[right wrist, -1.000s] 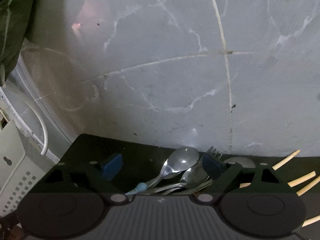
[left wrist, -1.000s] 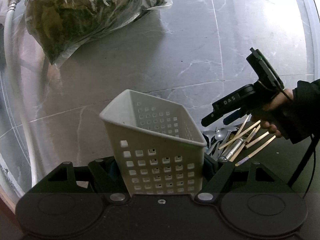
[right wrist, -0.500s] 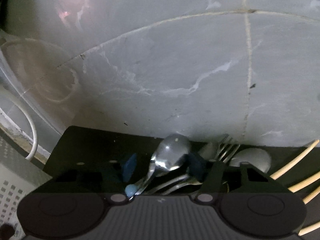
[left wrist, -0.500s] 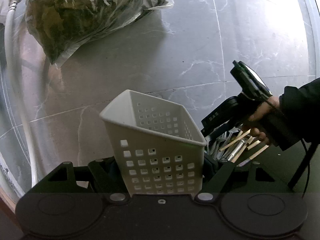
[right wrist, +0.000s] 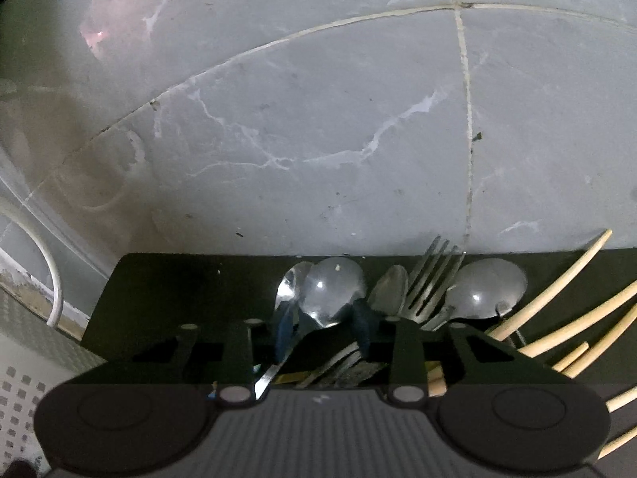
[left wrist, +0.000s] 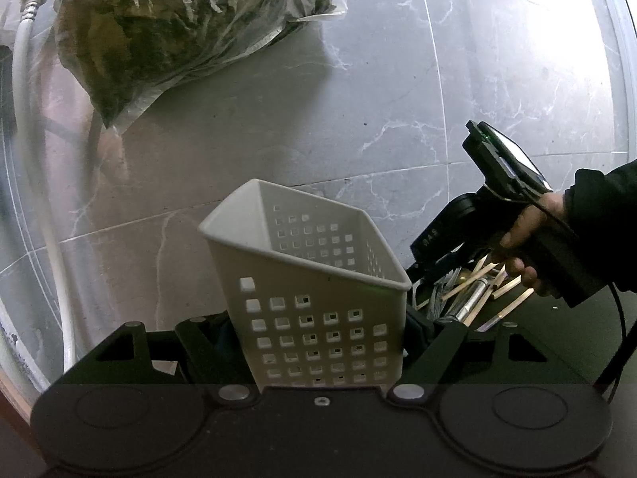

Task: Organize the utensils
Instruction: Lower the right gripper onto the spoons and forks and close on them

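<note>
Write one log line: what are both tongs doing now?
left tongs: shut on white basket | right tongs: closing around spoon | chopsticks: untouched

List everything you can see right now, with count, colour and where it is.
utensil basket: one, white, perforated, between the left gripper's fingers
spoons: at least three, silver, on the black mat
fork: one, silver, among the spoons
chopsticks: several, pale wood, right of the cutlery
black mat: one, under the utensils
plastic bag: one, clear, dark contents, against the tiles
hose: one, white, far left
left gripper: closed on the basket
right gripper: around a spoon handle
right hand: holding that gripper
</note>
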A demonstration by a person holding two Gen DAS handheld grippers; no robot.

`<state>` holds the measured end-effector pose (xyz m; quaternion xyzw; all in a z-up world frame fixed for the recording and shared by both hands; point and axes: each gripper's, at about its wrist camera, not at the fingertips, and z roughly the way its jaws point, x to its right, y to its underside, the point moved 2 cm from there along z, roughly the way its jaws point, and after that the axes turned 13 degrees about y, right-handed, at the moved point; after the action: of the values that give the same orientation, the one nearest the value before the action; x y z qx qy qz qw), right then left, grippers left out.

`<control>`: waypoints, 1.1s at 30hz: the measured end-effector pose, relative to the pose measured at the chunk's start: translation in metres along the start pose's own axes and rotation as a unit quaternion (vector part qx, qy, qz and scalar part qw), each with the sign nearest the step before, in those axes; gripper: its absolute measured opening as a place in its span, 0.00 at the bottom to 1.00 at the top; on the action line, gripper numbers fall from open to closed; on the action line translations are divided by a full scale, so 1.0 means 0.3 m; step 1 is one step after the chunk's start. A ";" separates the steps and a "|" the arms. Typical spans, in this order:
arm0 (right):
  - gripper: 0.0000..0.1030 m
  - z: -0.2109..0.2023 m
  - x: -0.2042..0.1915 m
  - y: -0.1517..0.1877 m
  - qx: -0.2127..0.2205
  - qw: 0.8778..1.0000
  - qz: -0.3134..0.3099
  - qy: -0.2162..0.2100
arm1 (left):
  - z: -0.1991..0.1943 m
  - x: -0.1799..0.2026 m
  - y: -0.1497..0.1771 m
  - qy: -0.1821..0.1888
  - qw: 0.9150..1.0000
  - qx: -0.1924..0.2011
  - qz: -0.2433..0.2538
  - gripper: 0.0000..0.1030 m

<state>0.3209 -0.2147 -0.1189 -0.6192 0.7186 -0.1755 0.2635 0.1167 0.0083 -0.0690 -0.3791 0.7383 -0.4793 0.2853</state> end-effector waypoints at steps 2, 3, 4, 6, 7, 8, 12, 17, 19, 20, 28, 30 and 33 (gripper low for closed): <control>0.47 0.007 -0.014 -0.003 0.003 1.000 -0.005 0.006 | -0.001 0.000 0.001 0.000 1.000 0.000 0.000 0.76; 0.48 0.010 -0.022 -0.006 0.004 1.000 -0.007 0.012 | -0.002 0.000 0.002 0.001 1.000 0.000 0.001 0.76; 0.48 0.012 -0.031 -0.009 0.004 1.000 -0.012 0.020 | -0.004 0.000 0.002 0.000 1.000 0.001 0.001 0.76; 0.47 0.015 -0.053 -0.011 0.005 0.998 -0.028 0.048 | -0.005 -0.001 0.003 0.001 1.000 0.001 0.001 0.76; 0.47 0.015 -0.061 -0.011 0.006 0.997 -0.037 0.060 | -0.005 -0.001 0.002 0.001 1.000 0.001 0.000 0.76; 0.46 0.017 -0.073 -0.009 0.007 0.996 -0.048 0.073 | -0.006 -0.001 0.003 0.001 1.000 0.001 0.000 0.76; 0.47 0.023 -0.125 0.011 0.017 0.990 -0.076 0.114 | -0.005 -0.002 0.003 0.000 1.000 0.002 -0.002 0.76; 0.35 0.025 -0.134 0.023 0.023 0.990 -0.060 0.125 | -0.007 -0.001 0.005 0.000 1.000 0.003 -0.003 0.76; 0.31 0.015 -0.114 0.024 0.018 0.993 -0.040 0.112 | -0.007 -0.002 0.007 0.000 1.000 0.003 -0.003 0.76; 0.29 0.010 -0.100 0.026 0.015 0.994 -0.024 0.103 | -0.007 -0.003 0.007 0.001 1.000 0.004 -0.004 0.76; 0.17 -0.007 0.011 0.035 0.006 0.996 0.057 0.070 | -0.009 -0.007 0.008 0.004 1.000 0.004 -0.003 0.76; 0.17 0.001 0.015 0.034 0.005 0.996 0.067 0.060 | -0.009 -0.008 0.008 0.004 1.000 0.004 -0.003 0.76; 0.15 0.021 0.010 0.028 0.002 0.996 0.075 0.039 | -0.007 -0.008 0.008 0.004 1.000 0.004 -0.002 0.76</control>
<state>0.3176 -0.2156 -0.1292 -0.5559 0.7722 -0.1812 0.2487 0.1157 0.0120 -0.0704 -0.3777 0.7370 -0.4841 0.2826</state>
